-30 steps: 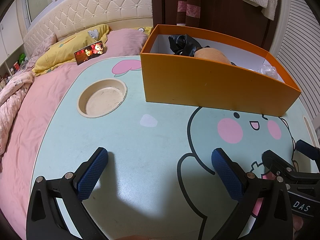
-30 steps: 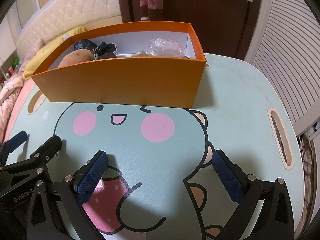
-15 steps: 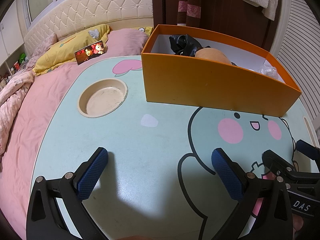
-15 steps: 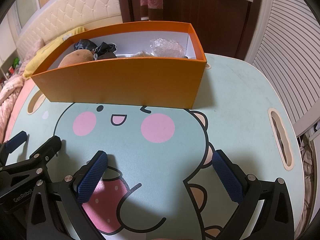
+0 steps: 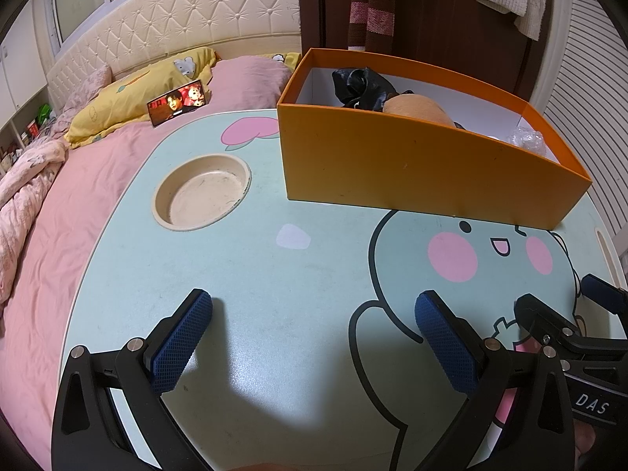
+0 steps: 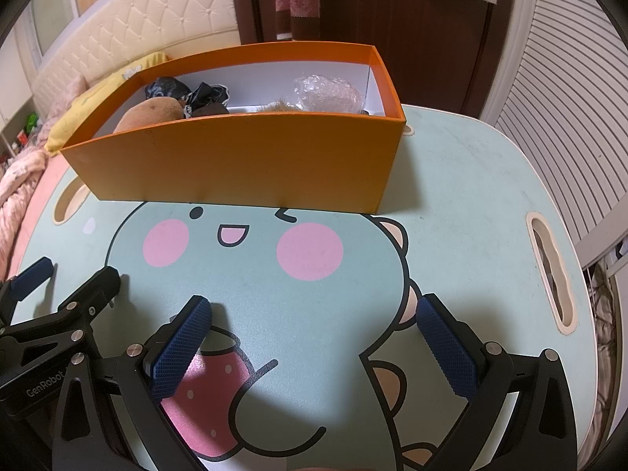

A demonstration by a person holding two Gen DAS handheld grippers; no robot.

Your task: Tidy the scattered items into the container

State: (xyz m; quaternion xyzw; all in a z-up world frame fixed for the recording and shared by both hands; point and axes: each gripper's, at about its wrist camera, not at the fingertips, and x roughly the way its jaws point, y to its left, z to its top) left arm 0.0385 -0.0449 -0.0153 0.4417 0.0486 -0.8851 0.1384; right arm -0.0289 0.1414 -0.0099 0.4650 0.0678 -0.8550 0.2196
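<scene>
Left gripper (image 5: pixel 314 310) and right gripper (image 6: pixel 314 310) both spread apart, holding nothing, near the orange box (image 6: pixel 243 161) on the table (image 5: pixel 255 274)

Cartoon lap table (image 5: pixel 243 259), round cup recess (image 5: pixel 202 192), pink bed (image 5: pixel 78 180), phone (image 5: pixel 177 102)

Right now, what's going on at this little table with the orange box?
A person holds two grippers low over the cartoon table. The left gripper and right gripper are both open and hold nothing. The orange box already contains a black bag, a brown plush and bubble wrap.
</scene>
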